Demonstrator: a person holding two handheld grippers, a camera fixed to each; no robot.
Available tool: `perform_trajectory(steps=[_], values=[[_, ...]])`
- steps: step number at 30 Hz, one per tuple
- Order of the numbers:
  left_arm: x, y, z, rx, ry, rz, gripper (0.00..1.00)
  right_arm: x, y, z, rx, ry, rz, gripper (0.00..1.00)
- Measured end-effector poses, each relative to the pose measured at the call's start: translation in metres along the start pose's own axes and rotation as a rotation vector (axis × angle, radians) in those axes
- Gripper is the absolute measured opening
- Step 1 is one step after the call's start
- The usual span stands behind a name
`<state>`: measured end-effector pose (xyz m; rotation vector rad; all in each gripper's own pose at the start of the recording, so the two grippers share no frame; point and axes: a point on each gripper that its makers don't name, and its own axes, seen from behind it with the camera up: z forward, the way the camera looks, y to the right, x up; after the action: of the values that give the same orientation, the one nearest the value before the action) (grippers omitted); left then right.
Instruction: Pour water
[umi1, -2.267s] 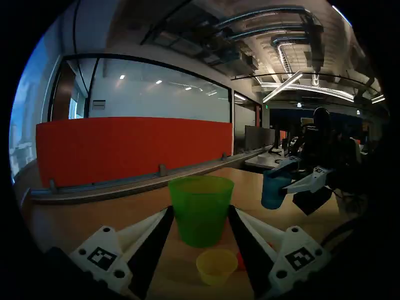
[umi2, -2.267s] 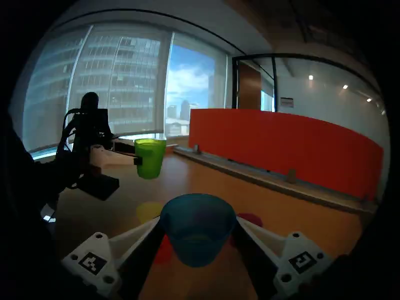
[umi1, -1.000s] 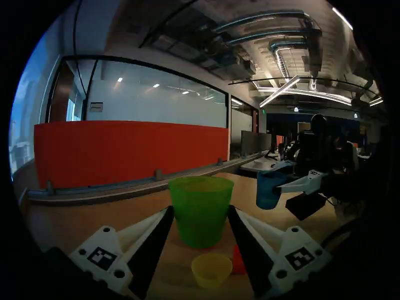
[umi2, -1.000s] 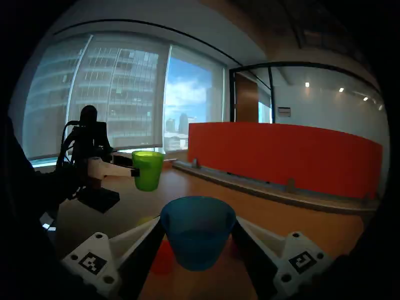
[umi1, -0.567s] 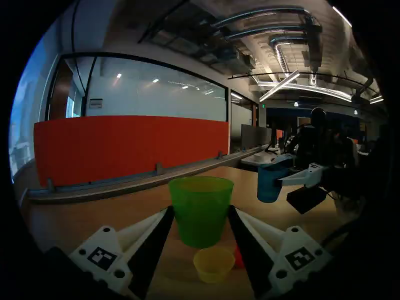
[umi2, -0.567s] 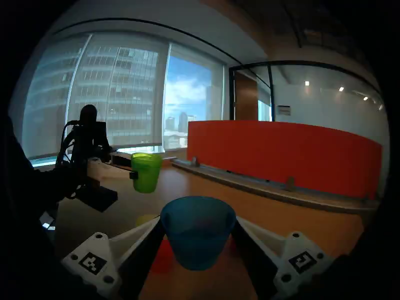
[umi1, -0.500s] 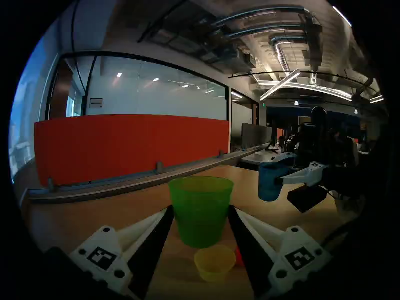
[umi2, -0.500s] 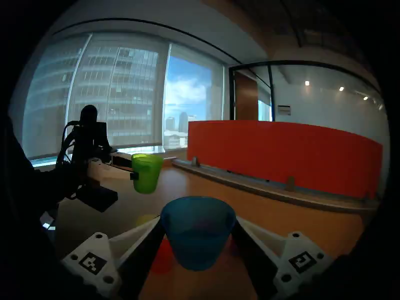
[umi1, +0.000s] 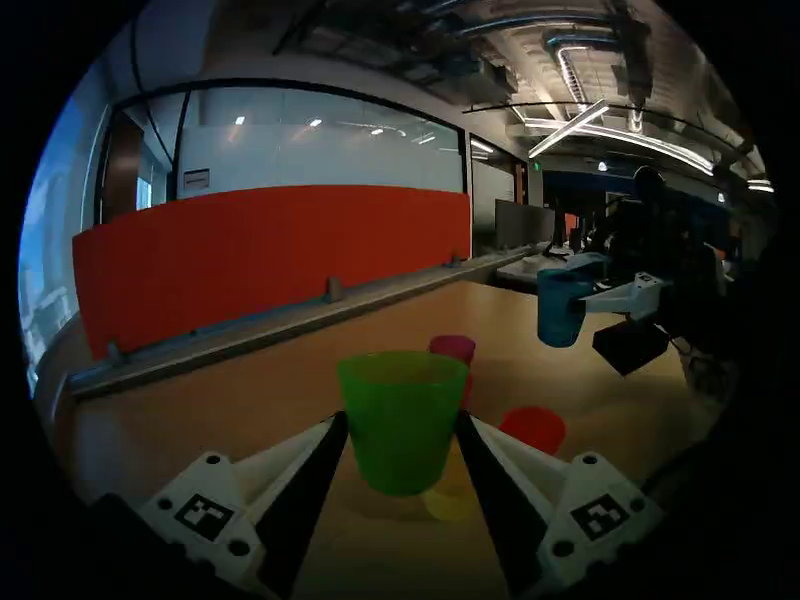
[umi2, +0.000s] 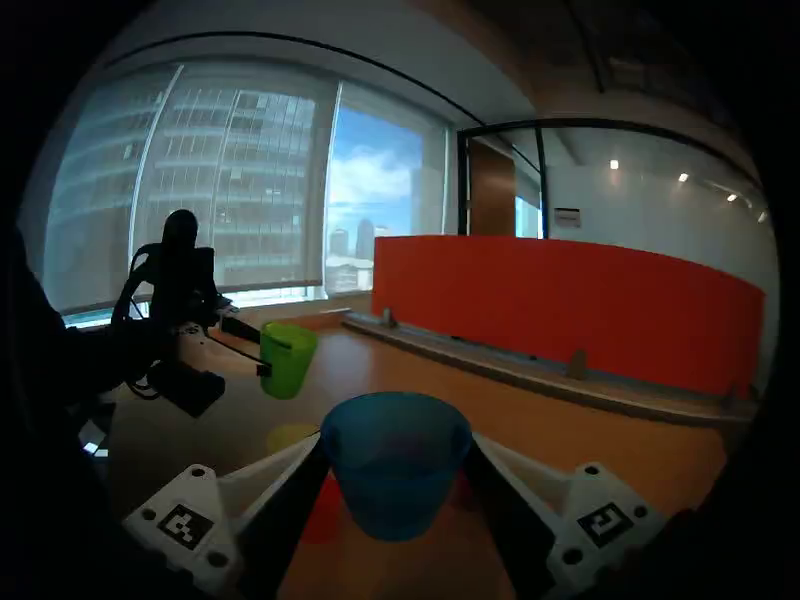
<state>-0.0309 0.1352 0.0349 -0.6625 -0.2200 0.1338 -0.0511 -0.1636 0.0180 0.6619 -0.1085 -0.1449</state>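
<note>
The left gripper (umi1: 401, 422) clamps the green cup (umi1: 402, 440) between its fingers and tips it forward, probably to start pouring. The right gripper (umi2: 396, 455) grasps the blue cup (umi2: 396, 480) upright, well apart, likely so nothing spills.

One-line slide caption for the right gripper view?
Right tool holds a blue cup over the table; beyond, left tool holds a tilted green cup.
</note>
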Motion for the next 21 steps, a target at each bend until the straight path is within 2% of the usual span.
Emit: perform_trajectory(steps=[3,12,21], values=[[-0.015,-0.005,0.002,0.006,-0.049,-0.008,0.79,-0.001,0.000,-0.001,0.000,-0.003,0.000,0.91],[-0.055,-0.017,0.007,0.032,-0.172,0.025,0.79,-0.003,0.003,-0.002,-0.006,-0.012,-0.002,0.90],[-0.081,-0.021,0.011,0.027,-0.238,0.024,0.79,-0.008,0.006,-0.002,-0.010,-0.022,0.003,0.91]])
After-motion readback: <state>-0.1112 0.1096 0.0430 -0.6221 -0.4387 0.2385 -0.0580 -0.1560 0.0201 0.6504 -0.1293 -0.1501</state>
